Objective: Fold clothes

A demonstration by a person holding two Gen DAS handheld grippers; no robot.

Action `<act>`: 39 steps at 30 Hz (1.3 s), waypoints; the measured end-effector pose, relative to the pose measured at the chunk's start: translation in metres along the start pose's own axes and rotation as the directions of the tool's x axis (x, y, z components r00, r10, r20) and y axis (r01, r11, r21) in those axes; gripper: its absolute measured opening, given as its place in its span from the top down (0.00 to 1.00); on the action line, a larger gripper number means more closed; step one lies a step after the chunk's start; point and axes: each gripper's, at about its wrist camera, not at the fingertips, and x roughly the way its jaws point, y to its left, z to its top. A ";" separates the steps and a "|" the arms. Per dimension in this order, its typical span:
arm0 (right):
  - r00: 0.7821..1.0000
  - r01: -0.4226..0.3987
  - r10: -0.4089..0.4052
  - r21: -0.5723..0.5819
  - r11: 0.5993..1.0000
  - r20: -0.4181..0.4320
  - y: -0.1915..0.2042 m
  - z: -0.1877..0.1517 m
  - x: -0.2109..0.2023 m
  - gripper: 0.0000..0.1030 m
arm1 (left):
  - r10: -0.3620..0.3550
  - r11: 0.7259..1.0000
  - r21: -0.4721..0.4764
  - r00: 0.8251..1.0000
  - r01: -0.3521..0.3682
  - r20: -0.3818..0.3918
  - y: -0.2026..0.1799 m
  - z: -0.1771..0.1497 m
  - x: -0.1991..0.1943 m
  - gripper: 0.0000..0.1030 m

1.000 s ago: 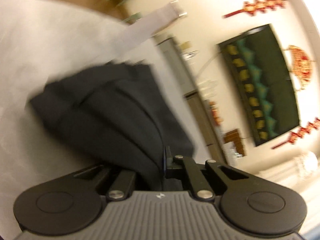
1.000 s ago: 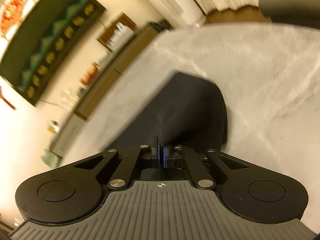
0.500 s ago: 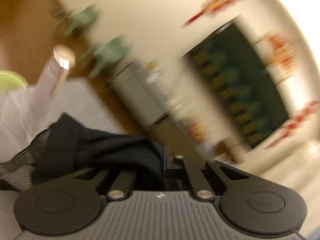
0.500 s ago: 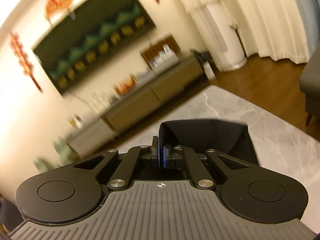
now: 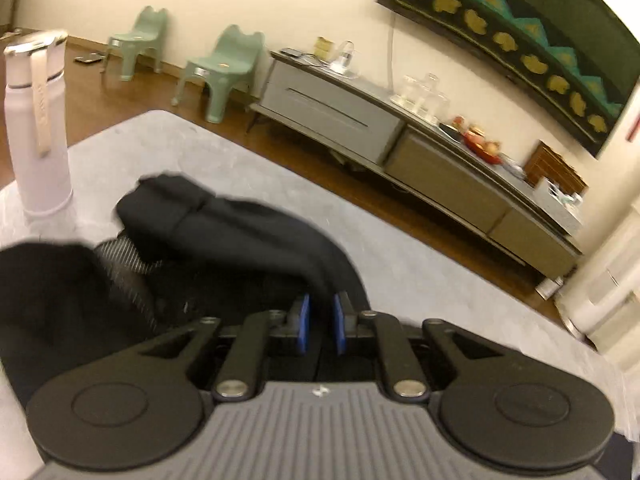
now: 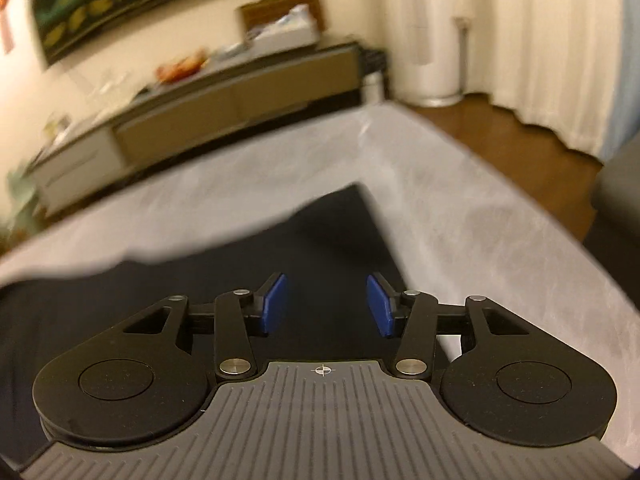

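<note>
A black garment (image 5: 224, 232) lies bunched on the grey marble table (image 5: 420, 272), with a mesh lining showing at its left. My left gripper (image 5: 319, 326) has its blue pads a narrow gap apart with a fold of the black cloth still between them. In the right wrist view the same garment (image 6: 240, 264) lies flat under my right gripper (image 6: 327, 304), whose jaws stand wide open and empty just above the cloth.
A white bottle (image 5: 38, 120) stands on the table at the far left. Beyond the table's far edge are a long sideboard (image 5: 400, 140), two green chairs (image 5: 224, 68) and wooden floor. A dark seat (image 6: 616, 208) is at the right.
Both grippers swung down to the table with the garment. The right gripper opened and let go of the cloth. The left jaws parted slightly.
</note>
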 end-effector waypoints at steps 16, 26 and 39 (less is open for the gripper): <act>0.998 -0.054 0.058 -0.174 0.983 0.013 -0.003 -0.047 -0.027 0.57 | 0.113 0.994 -0.006 0.991 -0.113 -0.068 0.072 -0.045 -0.015 0.83; 0.995 0.095 -0.100 -0.196 0.976 -0.014 -0.036 -0.051 0.004 0.46 | 0.174 0.980 -0.104 0.985 -0.172 0.012 0.122 -0.033 -0.033 0.72; 0.993 0.076 -0.055 -0.206 0.976 0.105 0.034 -0.055 -0.041 0.40 | 0.120 0.922 -0.375 0.992 -0.094 0.046 0.188 -0.029 -0.050 0.14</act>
